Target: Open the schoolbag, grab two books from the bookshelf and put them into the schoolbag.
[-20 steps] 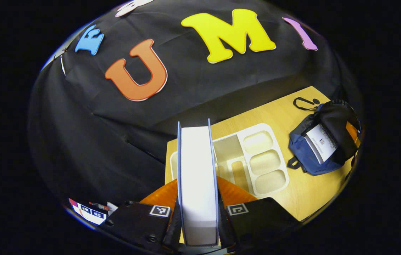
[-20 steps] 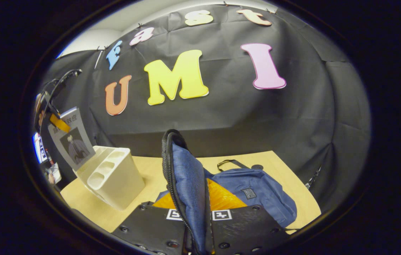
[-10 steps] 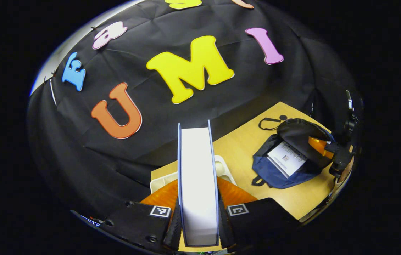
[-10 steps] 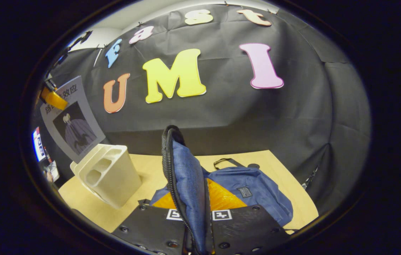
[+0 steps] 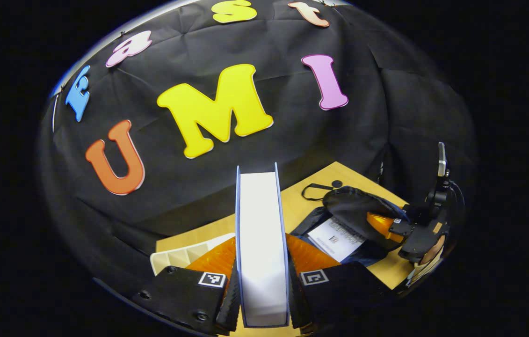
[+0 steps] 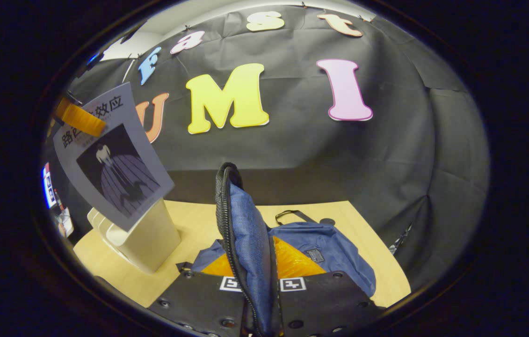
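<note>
My left hand-held gripper (image 5: 262, 299) clamps a book (image 5: 261, 243); my right hand-held gripper (image 6: 260, 299) pinches the schoolbag (image 6: 325, 255) flap (image 6: 245, 243) up.

Light wooden table (image 6: 189, 224), black cloth wall (image 6: 386, 154) behind it
</note>
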Motion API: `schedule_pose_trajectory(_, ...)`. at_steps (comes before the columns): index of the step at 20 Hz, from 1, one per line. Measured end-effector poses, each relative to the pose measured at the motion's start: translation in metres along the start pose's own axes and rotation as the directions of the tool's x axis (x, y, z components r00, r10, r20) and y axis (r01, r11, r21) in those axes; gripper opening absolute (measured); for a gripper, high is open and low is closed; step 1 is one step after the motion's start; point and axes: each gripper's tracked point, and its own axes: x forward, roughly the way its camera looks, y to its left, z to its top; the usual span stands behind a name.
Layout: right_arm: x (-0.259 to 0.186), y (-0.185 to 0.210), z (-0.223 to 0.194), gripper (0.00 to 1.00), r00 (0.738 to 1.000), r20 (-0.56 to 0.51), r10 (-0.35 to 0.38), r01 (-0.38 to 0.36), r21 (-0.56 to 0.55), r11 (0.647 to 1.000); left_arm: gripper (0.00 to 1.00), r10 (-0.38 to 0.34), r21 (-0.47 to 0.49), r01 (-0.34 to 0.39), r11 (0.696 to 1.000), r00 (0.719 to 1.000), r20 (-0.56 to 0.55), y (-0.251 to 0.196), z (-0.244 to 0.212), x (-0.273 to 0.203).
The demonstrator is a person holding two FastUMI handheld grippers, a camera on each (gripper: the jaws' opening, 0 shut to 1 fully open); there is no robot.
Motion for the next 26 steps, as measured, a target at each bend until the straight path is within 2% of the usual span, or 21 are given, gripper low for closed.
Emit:
schedule_pose_trajectory(1,-0.001,-0.001,0.002,0.09,1.0,-0.003,-0.005,0.005,-0.003,1.0,0.46,-0.055,-0.036,0.055,0.998,0.998,0.003,-0.012,0.0,0.007)
schedule_pose_trajectory(3,-0.002,-0.003,0.006,0.09,1.0,-0.014,-0.01,0.01,-0.002,1.0,0.44,-0.157,-0.112,0.159,0.981,0.987,0.024,-0.035,0.001,0.02)
schedule_pose_trajectory(5,-0.001,-0.007,0.008,0.09,0.999,-0.03,-0.011,0.012,0.005,1.0,0.44,-0.226,-0.184,0.229,0.956,0.973,0.04,-0.05,0.0,0.035)
schedule_pose_trajectory(9,0.002,-0.017,0.014,0.09,0.999,-0.053,0.005,-0.002,0.052,0.999,0.44,-0.324,-0.317,0.318,0.893,0.945,0.037,-0.077,-0.006,0.059)
schedule_pose_trajectory(11,0.004,-0.021,0.017,0.09,0.998,-0.064,0.013,-0.008,0.072,0.997,0.45,-0.353,-0.402,0.348,0.847,0.933,0.064,-0.084,-0.004,0.074)
schedule_pose_trajectory(12,0.005,-0.022,0.02,0.09,0.998,-0.058,0.013,-0.008,0.082,0.997,0.44,-0.347,-0.446,0.348,0.825,0.934,0.086,-0.081,-0.005,0.081)
schedule_pose_trajectory(14,0.004,-0.022,0.023,0.09,0.998,-0.052,0.018,-0.013,0.084,0.996,0.45,-0.347,-0.565,0.357,0.744,0.929,0.13,-0.072,-0.016,0.094)
schedule_pose_trajectory(15,0.004,-0.024,0.023,0.09,0.999,-0.05,0.015,-0.011,0.077,0.997,0.45,-0.339,-0.606,0.349,0.715,0.931,0.136,-0.067,-0.022,0.1)
schedule_pose_trajectory(17,0.002,-0.022,0.021,0.08,0.998,-0.051,0.029,-0.024,0.104,0.994,0.45,-0.3,-0.668,0.337,0.663,0.938,0.175,-0.057,-0.037,0.12)
schedule_pose_trajectory(19,0.003,-0.018,0.021,0.09,0.998,-0.053,0.033,-0.027,0.101,0.994,0.45,-0.281,-0.731,0.341,0.592,0.937,0.209,-0.056,-0.049,0.129)
schedule_pose_trajectory(20,0.003,-0.016,0.02,0.09,0.998,-0.051,0.034,-0.029,0.093,0.995,0.45,-0.268,-0.748,0.343,0.567,0.936,0.227,-0.056,-0.055,0.131)
schedule_pose_trajectory(23,-0.001,0.0,0.027,0.09,0.998,-0.037,0.06,-0.058,0.07,0.996,0.45,-0.242,-0.785,0.361,0.504,0.931,0.273,-0.059,-0.066,0.135)
schedule_pose_trajectory(24,-0.002,0.003,0.027,0.09,0.997,-0.033,0.064,-0.062,0.063,0.996,0.45,-0.238,-0.783,0.369,0.5,0.928,0.286,-0.061,-0.069,0.138)
schedule_pose_trajectory(26,-0.003,0.008,0.029,0.09,0.998,-0.023,0.064,-0.063,0.058,0.996,0.45,-0.202,-0.776,0.355,0.521,0.935,0.292,-0.06,-0.077,0.146)
